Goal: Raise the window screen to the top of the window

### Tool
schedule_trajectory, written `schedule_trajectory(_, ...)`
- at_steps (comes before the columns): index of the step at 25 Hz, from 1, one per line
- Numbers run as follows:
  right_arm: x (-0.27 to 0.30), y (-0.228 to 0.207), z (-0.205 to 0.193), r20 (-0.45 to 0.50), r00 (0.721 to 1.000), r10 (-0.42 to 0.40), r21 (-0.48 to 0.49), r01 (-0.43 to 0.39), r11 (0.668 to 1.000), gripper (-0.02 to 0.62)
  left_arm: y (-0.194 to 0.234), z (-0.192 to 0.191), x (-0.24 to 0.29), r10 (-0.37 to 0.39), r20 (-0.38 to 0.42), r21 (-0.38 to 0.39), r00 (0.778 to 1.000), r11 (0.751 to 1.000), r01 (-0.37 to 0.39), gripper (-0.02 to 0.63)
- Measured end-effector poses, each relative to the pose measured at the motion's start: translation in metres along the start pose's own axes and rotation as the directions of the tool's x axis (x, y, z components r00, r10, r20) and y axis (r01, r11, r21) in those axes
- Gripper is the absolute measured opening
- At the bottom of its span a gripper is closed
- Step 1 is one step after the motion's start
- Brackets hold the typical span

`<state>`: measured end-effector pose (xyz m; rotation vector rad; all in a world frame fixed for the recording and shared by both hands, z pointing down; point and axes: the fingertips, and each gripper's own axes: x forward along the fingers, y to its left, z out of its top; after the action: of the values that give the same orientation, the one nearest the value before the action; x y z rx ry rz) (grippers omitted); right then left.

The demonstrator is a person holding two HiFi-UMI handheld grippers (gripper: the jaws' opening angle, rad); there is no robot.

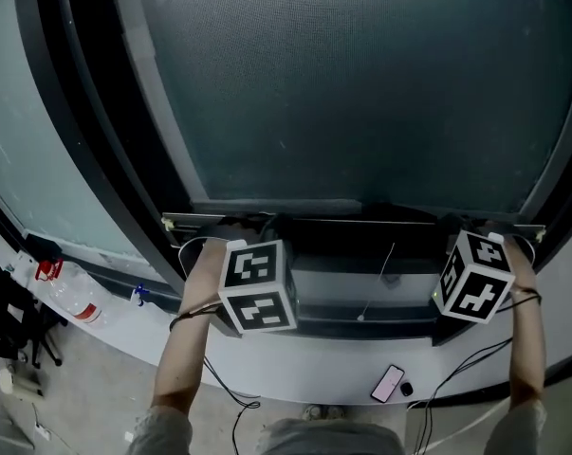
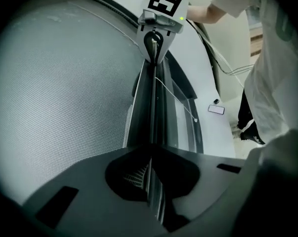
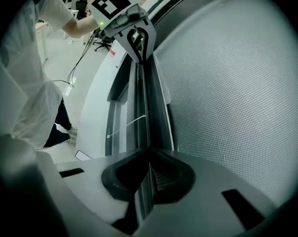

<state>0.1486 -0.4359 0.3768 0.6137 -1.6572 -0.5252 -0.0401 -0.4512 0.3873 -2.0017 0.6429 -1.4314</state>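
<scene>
The grey mesh window screen [image 1: 352, 93] fills the window, and its bottom bar [image 1: 361, 218] runs across just above the sill. My left gripper [image 1: 257, 227] is shut on the bar's left part, and my right gripper [image 1: 470, 227] is shut on its right part. In the left gripper view the jaws [image 2: 151, 177] pinch the bar's thin edge, with mesh [image 2: 64, 98] to the left and the right gripper [image 2: 161, 14] at the far end. The right gripper view mirrors this: its jaws [image 3: 149, 181] close on the bar, mesh [image 3: 228, 93] lies to the right, and the left gripper [image 3: 124, 19] sits far along.
A thin white pull cord [image 1: 380, 278] hangs below the bar. On the pale windowsill [image 1: 304, 373] lies a phone [image 1: 388, 383]. A plastic bottle [image 1: 72, 297] rests at the left, with black chair legs [image 1: 10, 325] beyond. Cables [image 1: 238, 396] trail under my arms.
</scene>
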Motion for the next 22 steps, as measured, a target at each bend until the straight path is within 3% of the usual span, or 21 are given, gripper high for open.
schedule_trajectory(8,-0.046,-0.055,0.013,-0.017,0.981,-0.194,-0.047,0.193,0.98,0.018,0.06,0.013,-0.041,0.17,0.005,0.036,0.985,0.985,-0.17,0.018)
schedule_trajectory(15,-0.118,-0.128,0.034,0.013,0.935,-0.355,-0.044,0.355,0.934,0.018,0.139,0.038,-0.108,0.317,0.078,0.017,0.945,0.947,-0.319,0.021)
schedule_trajectory(18,-0.141,-0.148,0.04,0.012,0.928,-0.371,-0.054,0.371,0.927,0.018,0.161,0.045,-0.128,0.346,0.066,0.038,0.936,0.936,-0.349,0.021)
schedule_trajectory(22,-0.147,-0.147,0.042,-0.022,0.929,-0.37,-0.111,0.366,0.924,0.018,0.162,0.044,-0.132,0.342,0.032,0.059,0.939,0.937,-0.343,0.021)
